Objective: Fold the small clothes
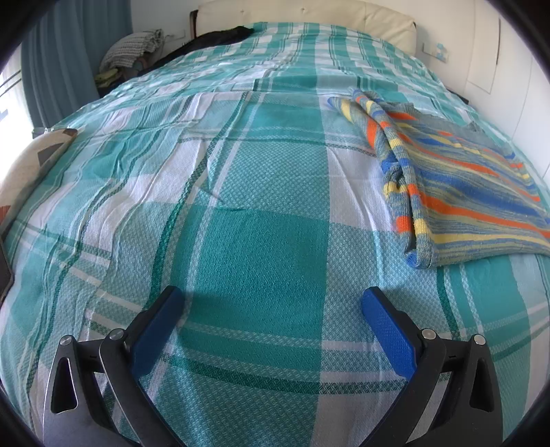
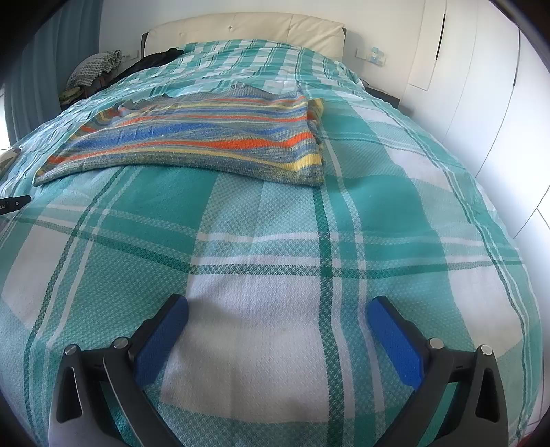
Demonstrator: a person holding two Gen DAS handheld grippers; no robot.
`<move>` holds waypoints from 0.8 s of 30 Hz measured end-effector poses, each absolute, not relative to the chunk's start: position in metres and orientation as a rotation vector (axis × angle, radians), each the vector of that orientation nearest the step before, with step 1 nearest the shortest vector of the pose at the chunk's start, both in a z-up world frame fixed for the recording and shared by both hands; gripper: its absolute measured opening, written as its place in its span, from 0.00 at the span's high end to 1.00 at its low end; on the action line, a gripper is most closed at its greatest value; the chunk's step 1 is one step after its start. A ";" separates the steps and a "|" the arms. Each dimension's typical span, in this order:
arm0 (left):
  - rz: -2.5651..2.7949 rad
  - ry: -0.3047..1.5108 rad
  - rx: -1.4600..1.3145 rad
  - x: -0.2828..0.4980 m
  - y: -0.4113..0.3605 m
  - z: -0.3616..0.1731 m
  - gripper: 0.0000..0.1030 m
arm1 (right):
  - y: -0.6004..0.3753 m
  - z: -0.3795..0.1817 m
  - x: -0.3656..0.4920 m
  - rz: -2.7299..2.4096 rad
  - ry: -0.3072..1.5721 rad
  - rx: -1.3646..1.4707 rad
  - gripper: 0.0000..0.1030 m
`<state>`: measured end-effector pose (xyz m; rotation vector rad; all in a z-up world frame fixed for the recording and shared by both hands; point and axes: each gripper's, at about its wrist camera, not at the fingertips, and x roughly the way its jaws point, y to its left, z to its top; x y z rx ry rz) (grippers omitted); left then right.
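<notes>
Left gripper point(image 1: 271, 299) and right gripper point(image 2: 277, 307): jaws wide apart, nothing held, both low over the bed's teal plaid cover point(image 1: 261, 213). Striped sweater point(image 2: 192, 137) lies partly folded flat on the cover, well ahead of both grippers, sleeve bunched along its edge

The left tool point(image 1: 273, 304) hung low over the bed's teal-and-white checked cover point(image 1: 240, 213), its blue-padded fingers point(image 1: 156, 330) spread wide with nothing between them. Ahead and to the tool's right lay a striped sweater point(image 1: 460, 185) in blue, orange and yellow, flat on the cover with a sleeve bunched along its near-left edge, well apart from the fingers. Far ahead stood a cream headboard point(image 1: 302, 17). Ahead to the left, beside the bed, sat a pile of clothes point(image 1: 132, 51) before a blue curtain point(image 1: 58, 58).
</notes>
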<state>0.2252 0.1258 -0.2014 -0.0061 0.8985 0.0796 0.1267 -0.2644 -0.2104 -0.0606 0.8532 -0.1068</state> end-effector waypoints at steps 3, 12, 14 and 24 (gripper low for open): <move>0.079 0.899 -0.006 0.225 0.126 -0.201 0.00 | -0.264 -0.210 0.127 -0.107 0.852 -0.061 0.00; 0.079 0.898 -0.007 0.225 0.126 -0.201 0.00 | -0.265 -0.211 0.127 -0.106 0.852 -0.060 0.00; 0.079 0.898 -0.007 0.225 0.127 -0.201 0.00 | -0.265 -0.211 0.127 -0.106 0.852 -0.060 0.00; 0.079 0.898 -0.007 0.225 0.126 -0.201 0.00 | -0.266 -0.210 0.127 -0.105 0.850 -0.055 0.00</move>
